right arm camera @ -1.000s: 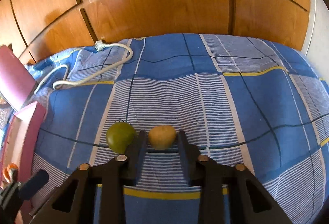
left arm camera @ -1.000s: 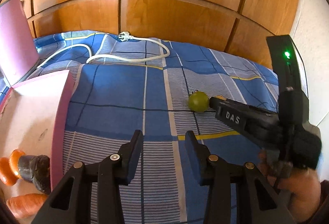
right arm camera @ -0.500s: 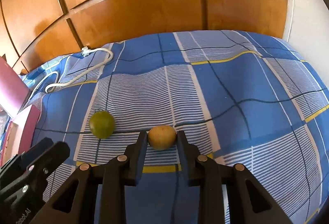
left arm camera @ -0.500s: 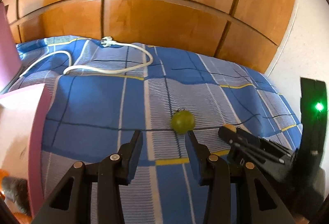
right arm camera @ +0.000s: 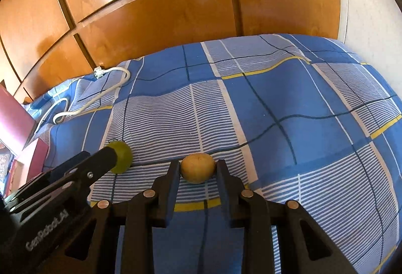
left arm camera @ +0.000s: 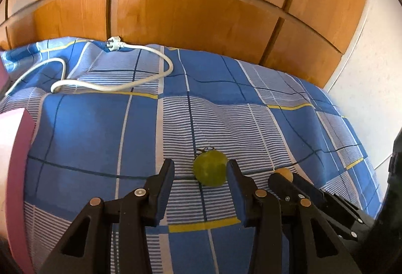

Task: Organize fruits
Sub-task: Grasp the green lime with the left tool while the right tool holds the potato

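Two fruits lie on the bed (left arm camera: 100, 138), which has a blue checked sheet. One is a round green fruit (left arm camera: 210, 168) with its little stem end pointing up and away, toward the wooden wall (left arm camera: 191, 15). The other is a yellow-brown fruit (right arm camera: 198, 167), a bit wider than tall, so its long way runs side to side.

The left tool (left arm camera: 201, 173) sits around the green fruit – the right finger is just at the fruit's side, but a clear gap shows by the left finger, so the tool is only partly open and does not grip. The right tool (right arm camera: 198, 169) has both fingers pressed on the sides of the yellow-brown fruit, which rests on the sheet.

There is one white cord (left arm camera: 105, 83) with a plug, curled near the wall, and one pink box (left arm camera: 17, 173) at the left edge.

The left view shows only a small bit of the yellow-brown fruit – the right tool hides most of it. The right view shows it whole, while the left tool covers part of the green fruit there.
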Action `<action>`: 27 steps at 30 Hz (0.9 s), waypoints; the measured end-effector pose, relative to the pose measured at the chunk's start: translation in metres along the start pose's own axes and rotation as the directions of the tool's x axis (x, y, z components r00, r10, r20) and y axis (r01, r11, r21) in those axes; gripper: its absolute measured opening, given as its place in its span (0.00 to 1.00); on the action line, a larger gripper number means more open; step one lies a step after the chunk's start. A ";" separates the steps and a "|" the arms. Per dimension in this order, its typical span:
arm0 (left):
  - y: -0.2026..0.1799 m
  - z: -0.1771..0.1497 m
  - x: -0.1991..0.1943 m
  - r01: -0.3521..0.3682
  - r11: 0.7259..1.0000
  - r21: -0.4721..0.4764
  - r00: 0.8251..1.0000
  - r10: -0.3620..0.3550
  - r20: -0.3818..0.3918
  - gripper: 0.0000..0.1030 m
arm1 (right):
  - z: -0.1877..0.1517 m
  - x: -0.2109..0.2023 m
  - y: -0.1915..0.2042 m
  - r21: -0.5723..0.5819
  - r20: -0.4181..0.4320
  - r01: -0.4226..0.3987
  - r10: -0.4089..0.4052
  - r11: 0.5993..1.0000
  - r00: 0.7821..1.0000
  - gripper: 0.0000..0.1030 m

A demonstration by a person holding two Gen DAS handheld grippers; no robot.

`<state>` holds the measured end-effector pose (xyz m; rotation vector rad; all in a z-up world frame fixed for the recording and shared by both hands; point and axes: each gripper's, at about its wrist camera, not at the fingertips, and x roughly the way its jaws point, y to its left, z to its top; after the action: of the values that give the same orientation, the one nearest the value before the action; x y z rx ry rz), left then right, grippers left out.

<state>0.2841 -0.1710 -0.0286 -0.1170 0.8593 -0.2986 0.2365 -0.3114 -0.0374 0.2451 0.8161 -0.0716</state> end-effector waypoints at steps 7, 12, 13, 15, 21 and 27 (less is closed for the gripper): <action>-0.003 0.003 0.010 0.017 1.000 -0.013 1.000 -0.017 -0.008 0.47 | -0.001 0.001 -0.003 0.017 -0.004 -0.017 0.017 1.000 1.000 0.29; 0.001 0.005 0.021 0.037 0.998 -0.054 0.998 -0.040 -0.044 0.31 | -0.001 0.002 0.001 -0.002 -0.011 0.003 -0.003 1.000 1.000 0.29; 0.001 0.004 0.019 0.036 0.998 -0.052 0.998 -0.038 -0.043 0.31 | -0.001 0.002 0.000 0.001 -0.007 0.000 0.000 1.000 1.000 0.29; 0.002 -0.001 0.013 0.029 0.999 -0.031 0.999 -0.031 -0.043 0.31 | -0.001 0.001 -0.004 0.020 -0.002 -0.023 0.023 1.000 1.000 0.29; 0.012 -0.026 -0.016 -0.012 1.000 -0.014 0.999 0.012 -0.037 0.31 | -0.003 -0.003 -0.003 0.020 -0.008 -0.039 0.039 0.999 0.999 0.29; 0.021 -0.057 -0.048 -0.058 0.998 -0.017 0.998 0.058 -0.012 0.31 | -0.018 -0.014 0.015 -0.044 -0.044 -0.068 0.066 0.997 0.997 0.28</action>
<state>0.2154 -0.1350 -0.0354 -0.1067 0.8755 -0.2380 0.2164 -0.2931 -0.0362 0.2316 0.8497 0.0155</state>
